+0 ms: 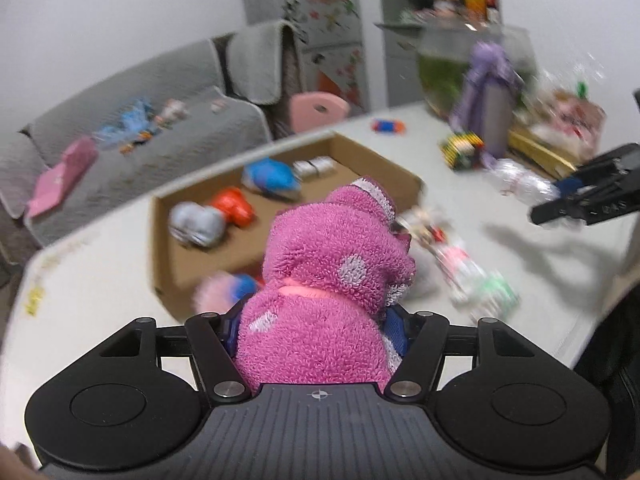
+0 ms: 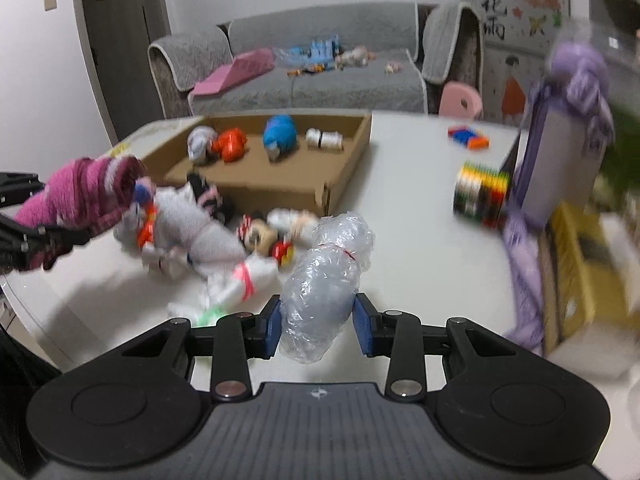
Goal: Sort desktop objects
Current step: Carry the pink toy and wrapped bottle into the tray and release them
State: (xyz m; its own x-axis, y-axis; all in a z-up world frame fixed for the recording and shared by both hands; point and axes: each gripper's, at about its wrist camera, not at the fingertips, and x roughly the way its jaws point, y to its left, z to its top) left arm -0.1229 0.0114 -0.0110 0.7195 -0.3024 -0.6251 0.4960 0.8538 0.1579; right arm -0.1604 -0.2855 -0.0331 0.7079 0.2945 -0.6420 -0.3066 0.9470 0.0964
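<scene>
Room: a living room lies behind your work, with a grey sofa [image 2: 320,68] strewn with toys and a pink stool [image 2: 460,100] at the far edge of the white table [image 2: 420,240].
Surface: on the table stands an open, shallow cardboard box [image 2: 280,168], holding rolled bundles in grey, orange and blue and a white pair at its far end.
Left gripper [image 1: 316,328]: your jaws are pinching a pink fuzzy rolled towel with white dots [image 1: 336,280]. The blue pads press its sides.
Towel axis: its long axis runs straight away from you along the fingers, its far end pointing toward the box's near corner.
Right gripper [image 2: 316,326]: your jaws are clamped on a clear bubble-wrap bundle [image 2: 324,280].
Bundle axis: it lies lengthwise out from the pads, tilted slightly right, with its crumpled far end ahead of the fingers.
Loose pile: a heap of small toys and rolled cloth [image 2: 208,236] lies on the table just in front of the box, between your two grippers.
Right side: a multicoloured block cube [image 2: 480,192] sits near a purple-wrapped object [image 2: 560,140].
</scene>
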